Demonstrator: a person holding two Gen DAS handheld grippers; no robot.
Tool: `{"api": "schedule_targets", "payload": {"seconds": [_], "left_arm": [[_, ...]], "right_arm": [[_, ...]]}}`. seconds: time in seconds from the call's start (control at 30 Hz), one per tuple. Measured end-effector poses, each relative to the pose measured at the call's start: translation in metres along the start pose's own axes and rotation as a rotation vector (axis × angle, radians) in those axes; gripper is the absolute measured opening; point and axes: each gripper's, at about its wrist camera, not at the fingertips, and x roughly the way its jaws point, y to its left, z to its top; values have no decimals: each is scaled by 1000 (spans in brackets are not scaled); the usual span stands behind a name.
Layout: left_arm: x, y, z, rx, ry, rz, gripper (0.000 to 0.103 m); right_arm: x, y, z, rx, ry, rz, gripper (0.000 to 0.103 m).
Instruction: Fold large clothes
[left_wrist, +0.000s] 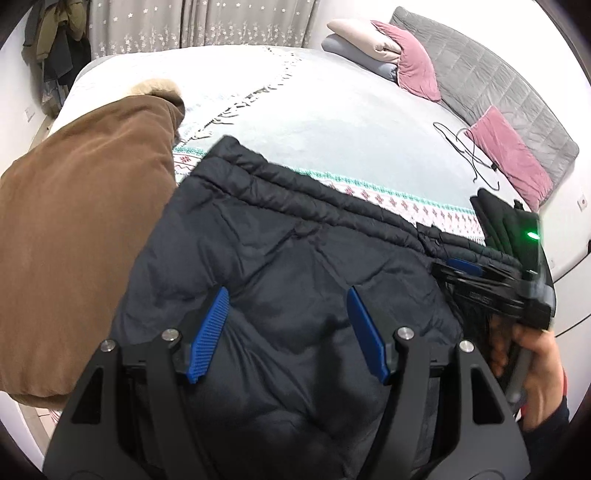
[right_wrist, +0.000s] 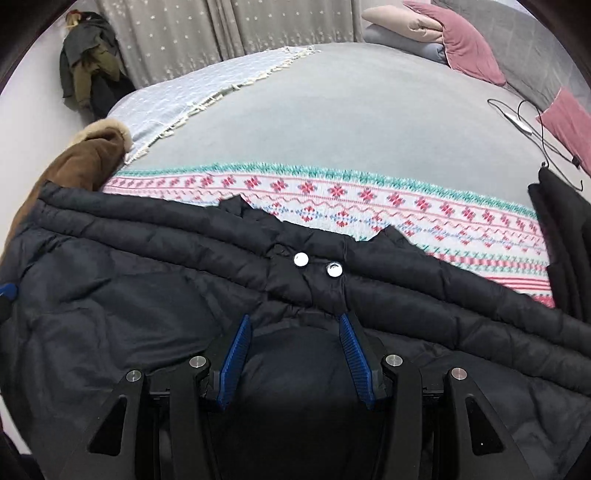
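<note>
Two grippers hover with jaws apart, gripping nothing: our left gripper (left_wrist: 286, 332) wide, our right gripper (right_wrist: 295, 358) narrower. One dark jacket (right_wrist: 147, 280) fills the lower frame, showing two snaps (right_wrist: 301, 259); one brown coat (left_wrist: 74, 229) lies left.

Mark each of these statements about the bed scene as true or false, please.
1. A dark puffer jacket lies on the bed under both tools. True.
2. The brown coat lies on top of the jacket. False: it lies beside it, at its left.
3. The left tool has its jaws apart, with nothing pinched. True.
4. The pillows near the headboard are green. False: they are pink.
5. Two silver snap buttons show on the jacket. True.
</note>
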Motion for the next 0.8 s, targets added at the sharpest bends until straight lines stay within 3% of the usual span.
{"api": "schedule_targets", "payload": {"seconds": [0.1, 0.13, 0.23, 0.33, 0.43, 0.47, 0.53, 0.6, 0.63, 0.67, 0.8], "left_arm": [[-2, 14, 14, -23, -8, 5, 67], [-2, 20, 19, -34, -12, 17, 67], [3, 43, 33, -81, -13, 75, 67], [10, 59, 39, -130, -21, 99, 67], [28, 62, 36, -130, 29, 67, 66], [30, 59, 34, -117, 28, 70, 64], [31, 50, 33, -82, 14, 94, 39], [30, 43, 31, -65, 8, 100, 26], [30, 39, 30, -46, -7, 133, 18], [28, 37, 29, -31, -14, 153, 15], [21, 43, 33, -78, -55, 156, 7]], "right_arm": [[-45, -24, -6, 28, -81, 17, 52], [-63, -40, -11, 44, -110, 4, 57], [-102, -97, -33, 126, -171, -109, 68], [-127, -171, -60, 285, -189, -229, 68], [-134, -226, -90, 411, -199, -244, 68], [-131, -234, -95, 427, -204, -211, 65], [-125, -240, -98, 415, -207, -175, 56], [-123, -240, -95, 408, -211, -190, 27], [-121, -239, -92, 417, -197, -157, 5], [-116, -237, -90, 425, -187, -135, 5], [-109, -215, -77, 362, -202, -228, 4]]}}
